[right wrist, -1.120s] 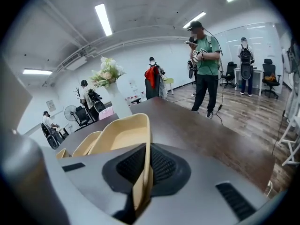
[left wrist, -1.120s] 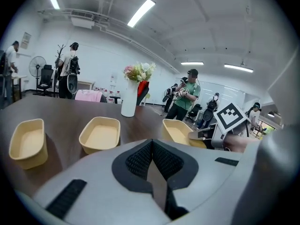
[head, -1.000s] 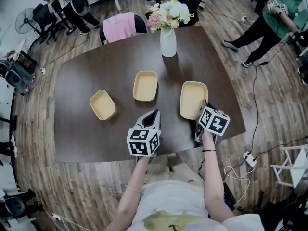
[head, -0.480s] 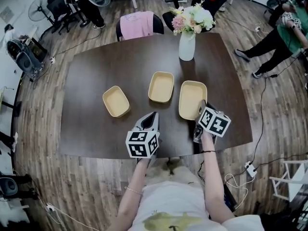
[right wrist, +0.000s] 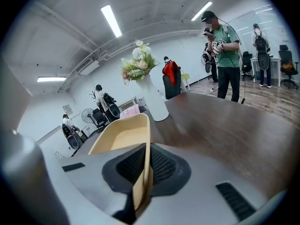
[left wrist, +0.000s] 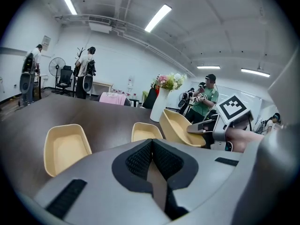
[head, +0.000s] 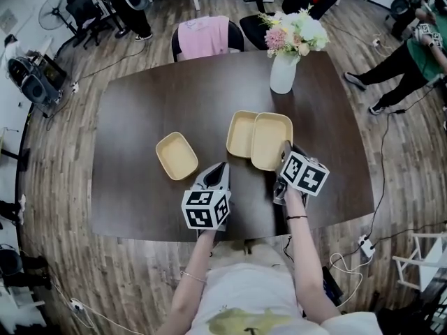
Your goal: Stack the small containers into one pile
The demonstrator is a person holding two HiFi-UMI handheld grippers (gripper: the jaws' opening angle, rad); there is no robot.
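Three tan containers are on the dark table (head: 133,117). One (head: 176,155) lies at the left and one (head: 240,132) in the middle. The third container (head: 272,138) hangs tilted above the table, its left side over the middle one's right edge. My right gripper (head: 283,156) is shut on its near rim; in the right gripper view the thin rim (right wrist: 146,158) is pinched between the pads. My left gripper (head: 219,171) is shut and holds nothing, near the table's front, between the left and middle containers. The left gripper view shows all three: left (left wrist: 65,146), middle (left wrist: 144,131), held (left wrist: 180,128).
A white vase (head: 283,74) with flowers stands behind the containers, close to the middle one. A chair with a pink cloth (head: 204,35) is at the table's far side. People stand around the room's edge, and cables lie on the wooden floor at the right.
My right gripper has carried the third container up and to the left, from beside the middle container to partly over it. The left gripper has stayed where it was.
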